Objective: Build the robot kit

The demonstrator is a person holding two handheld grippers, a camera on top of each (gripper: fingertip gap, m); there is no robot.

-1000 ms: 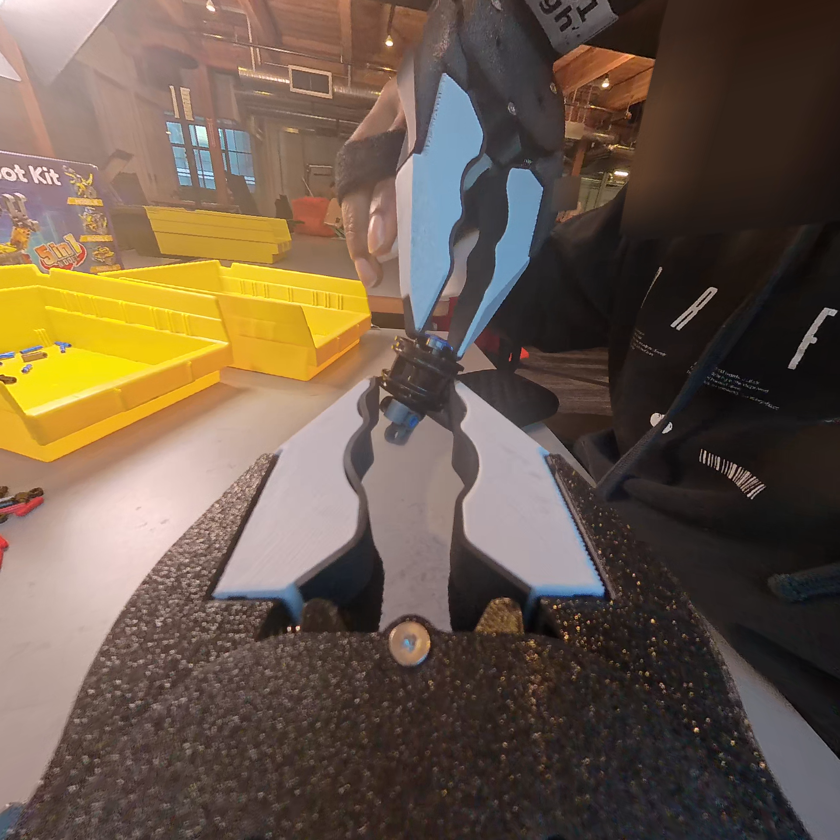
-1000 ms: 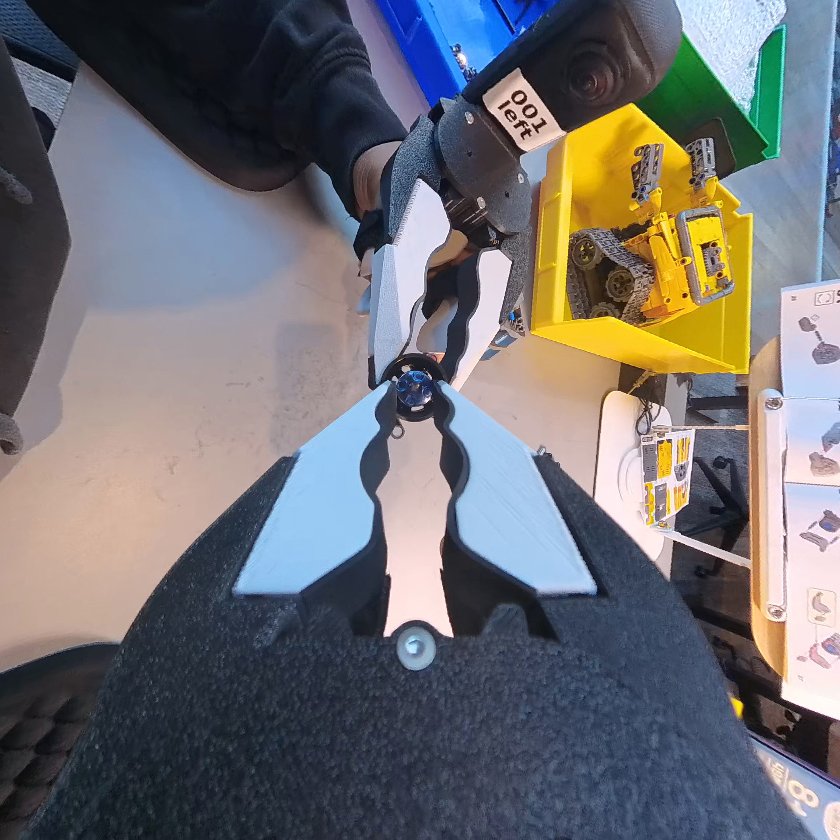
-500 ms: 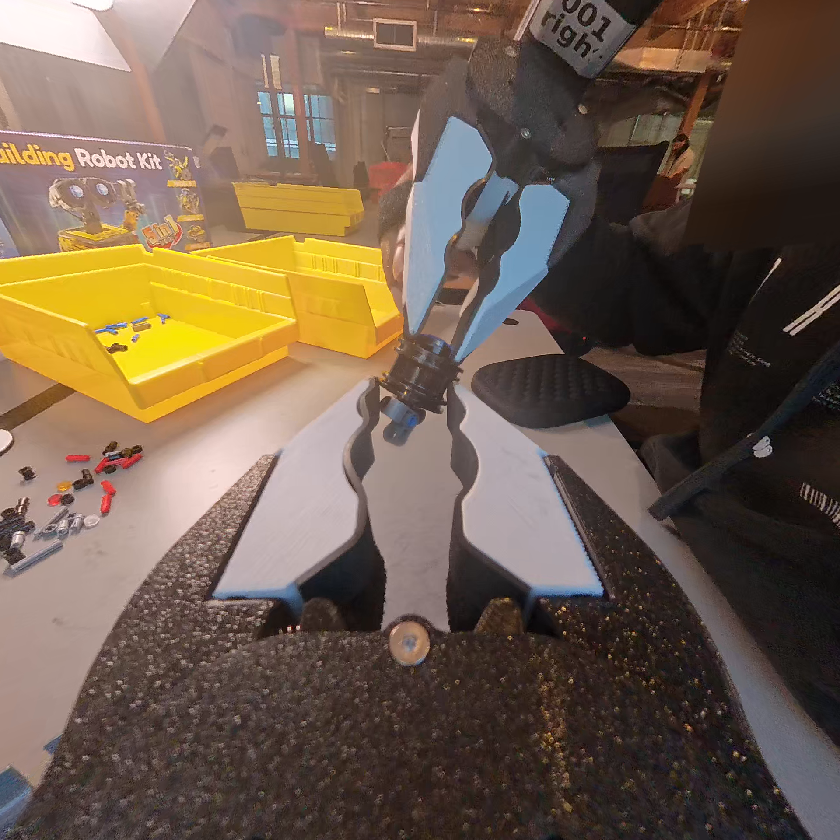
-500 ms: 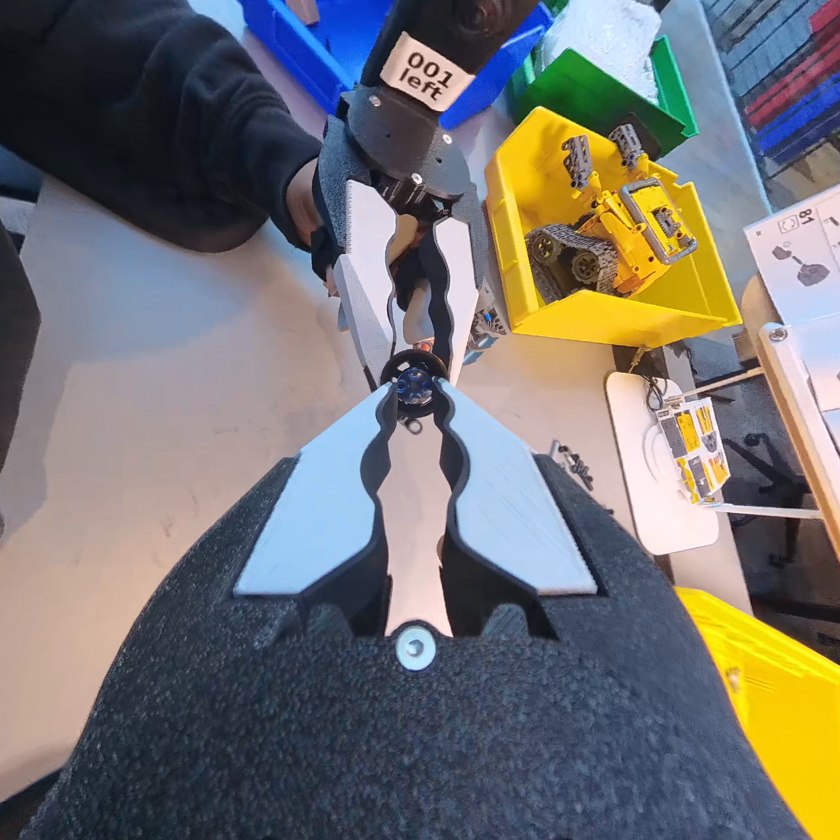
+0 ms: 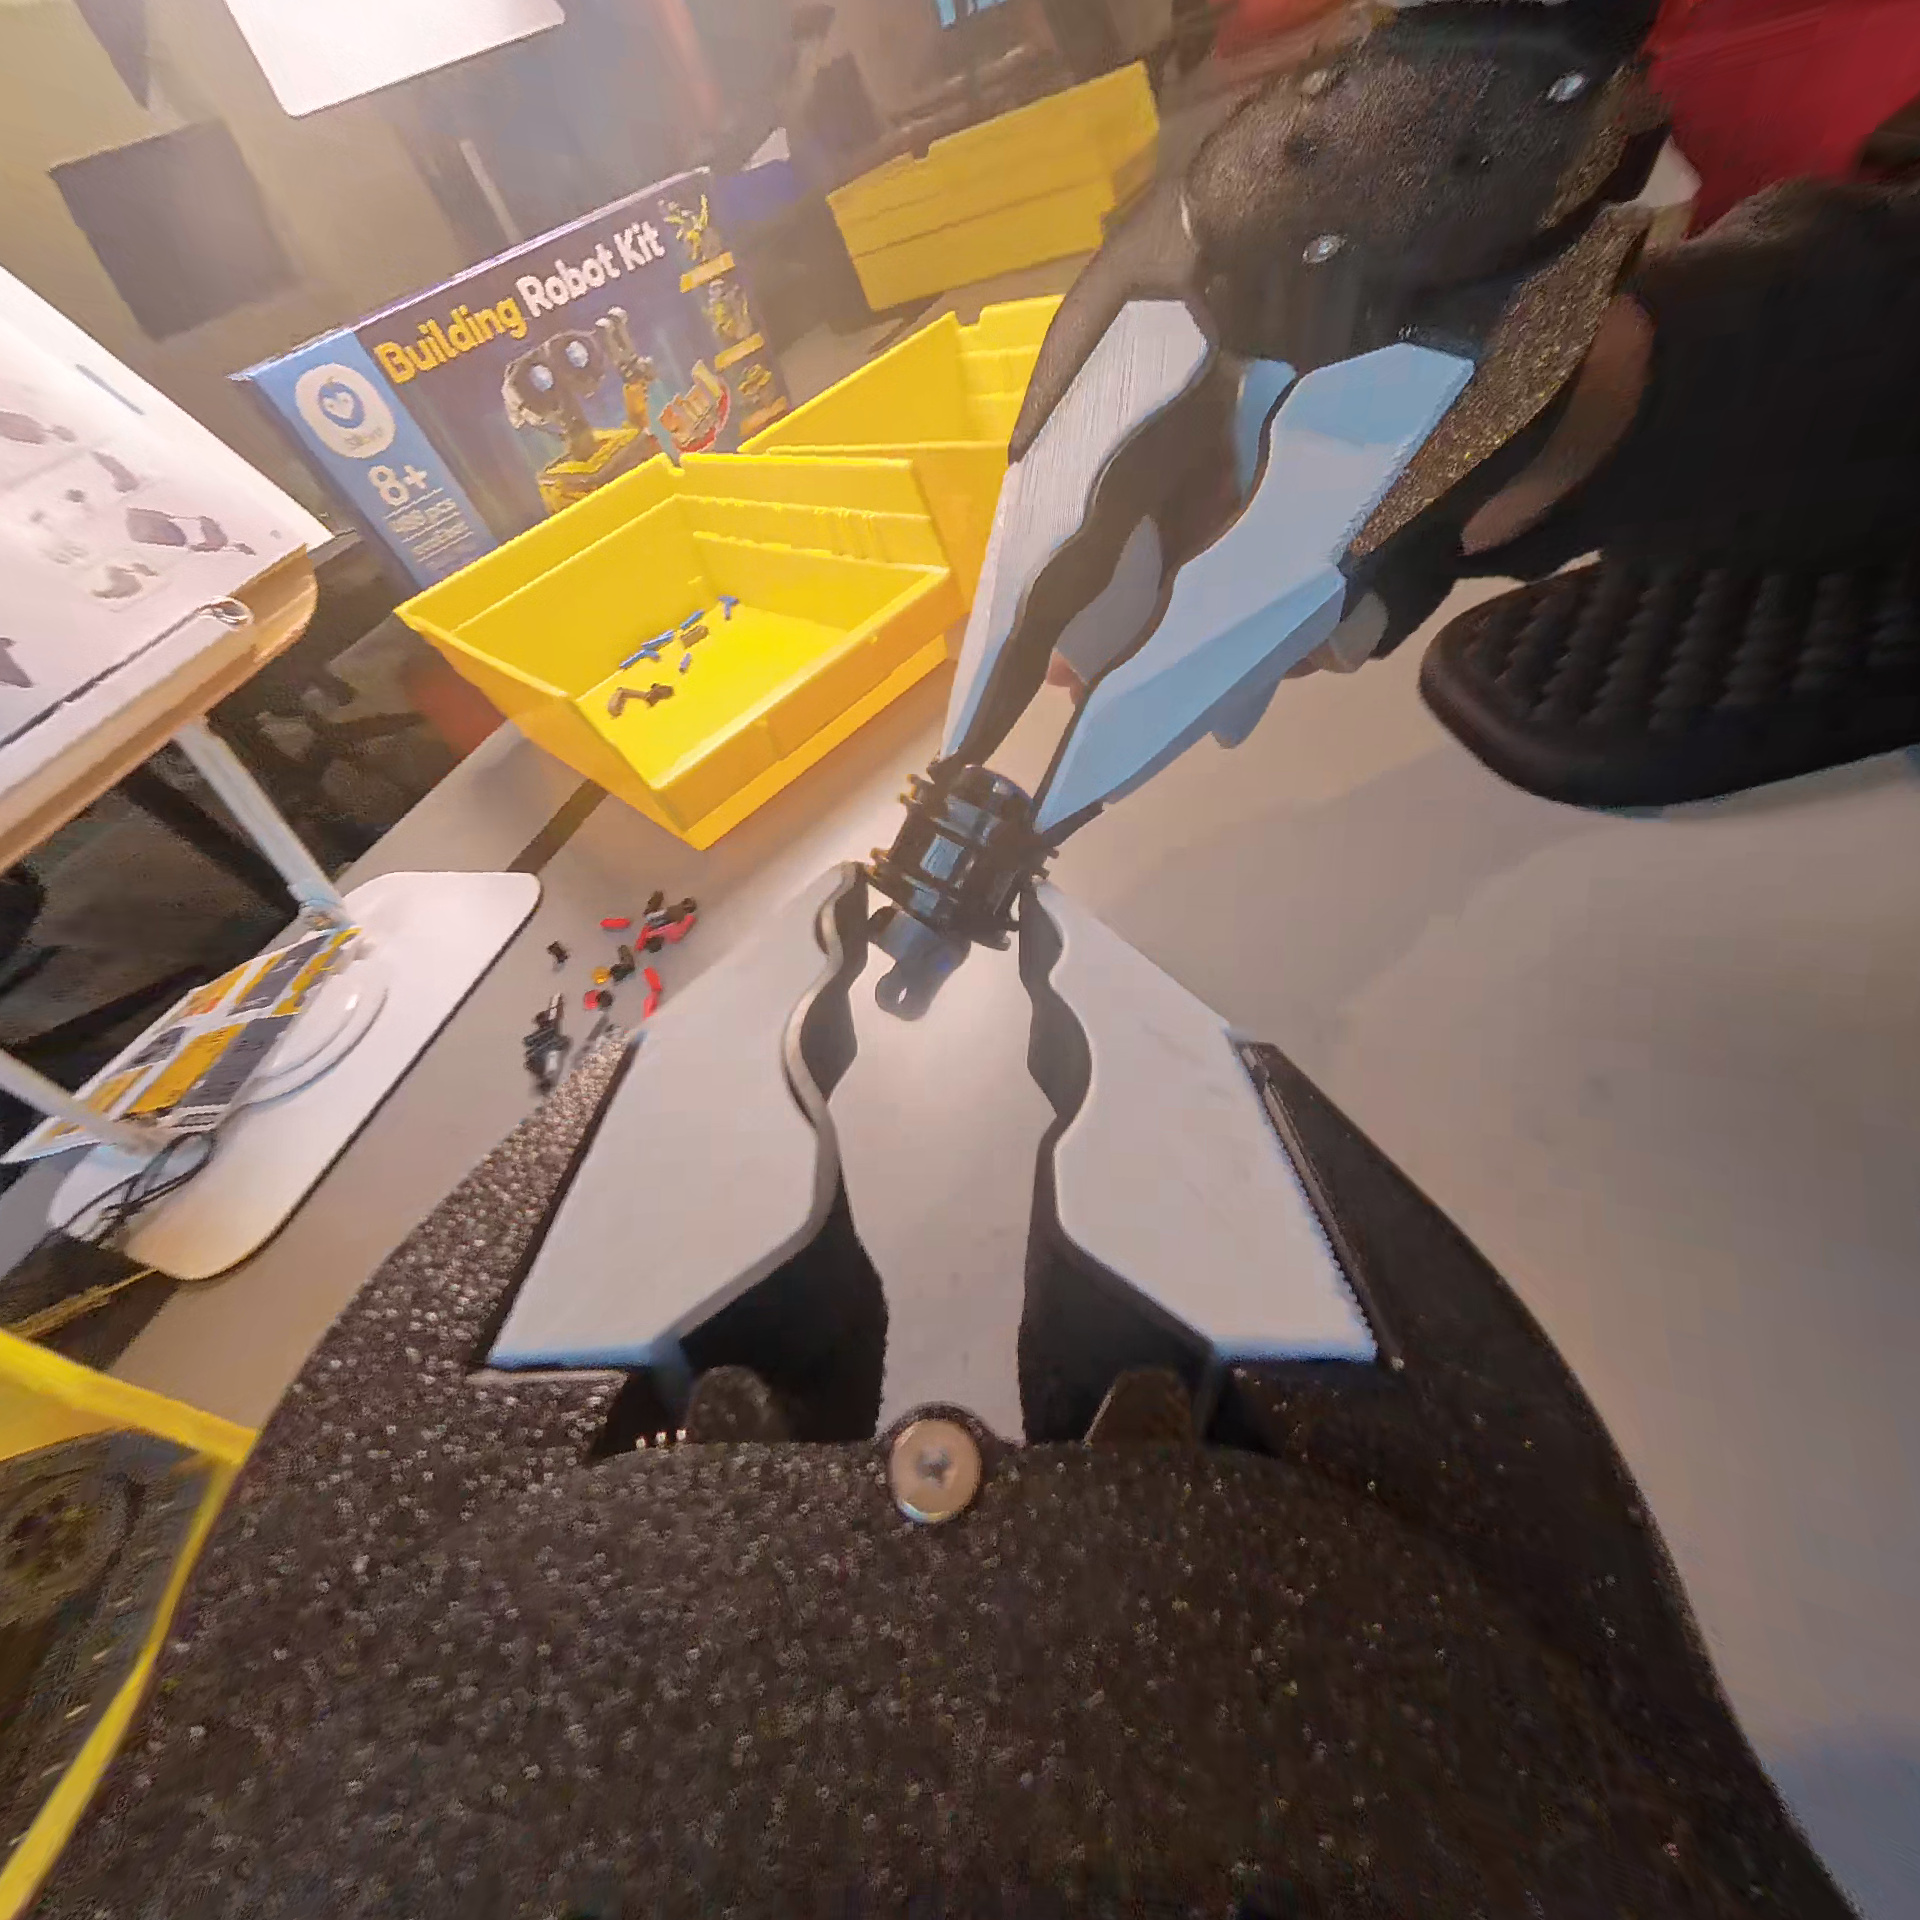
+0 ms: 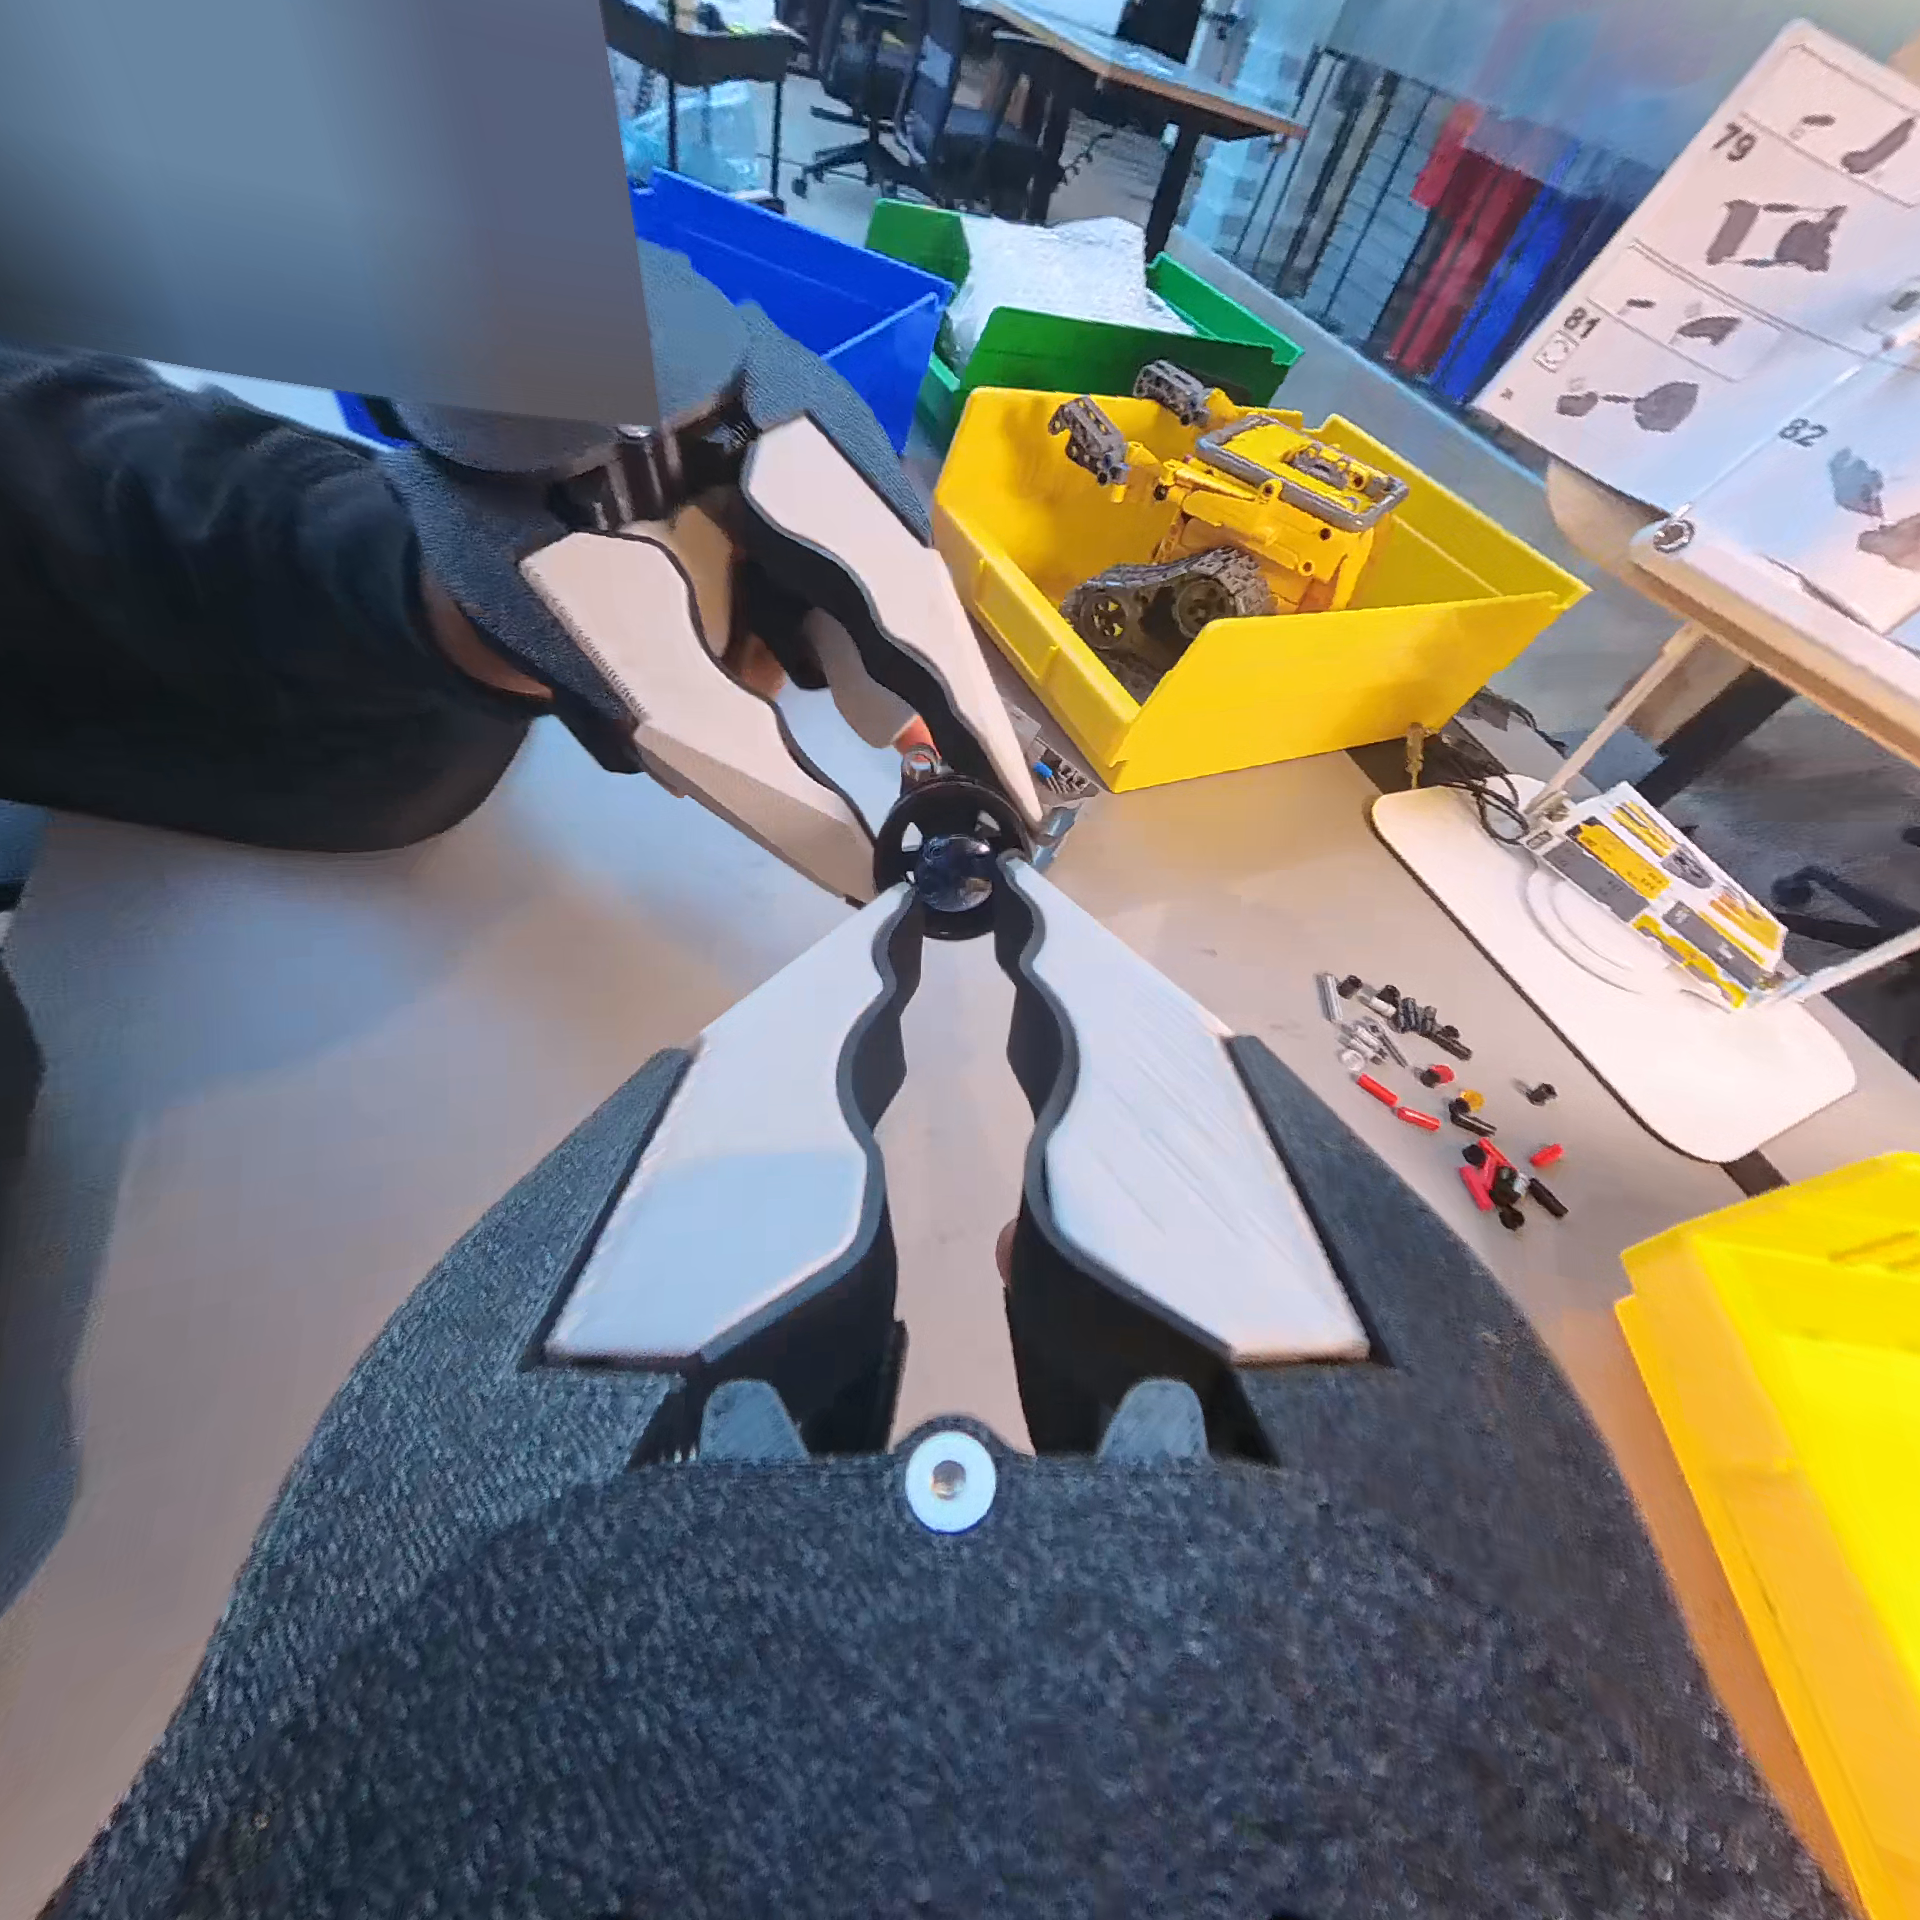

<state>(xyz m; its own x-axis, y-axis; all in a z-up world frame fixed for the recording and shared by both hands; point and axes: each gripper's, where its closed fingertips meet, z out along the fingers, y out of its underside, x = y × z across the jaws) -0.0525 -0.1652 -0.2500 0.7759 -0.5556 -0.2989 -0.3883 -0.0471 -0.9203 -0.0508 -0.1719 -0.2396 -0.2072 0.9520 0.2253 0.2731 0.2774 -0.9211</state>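
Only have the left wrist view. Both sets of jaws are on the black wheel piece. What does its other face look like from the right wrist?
Observer: Face-on, the black wheel piece is a spoked ring around a dark blue hub. The right gripper has its jaws closed on that hub.
Operator: Anything behind the left gripper?
Observer: Behind the left gripper are a blue bin and a green bin, side by side.
Operator: Is there a built model anywhere?
Observer: Yes, a yellow tracked model sits in a yellow bin in front of the green one.
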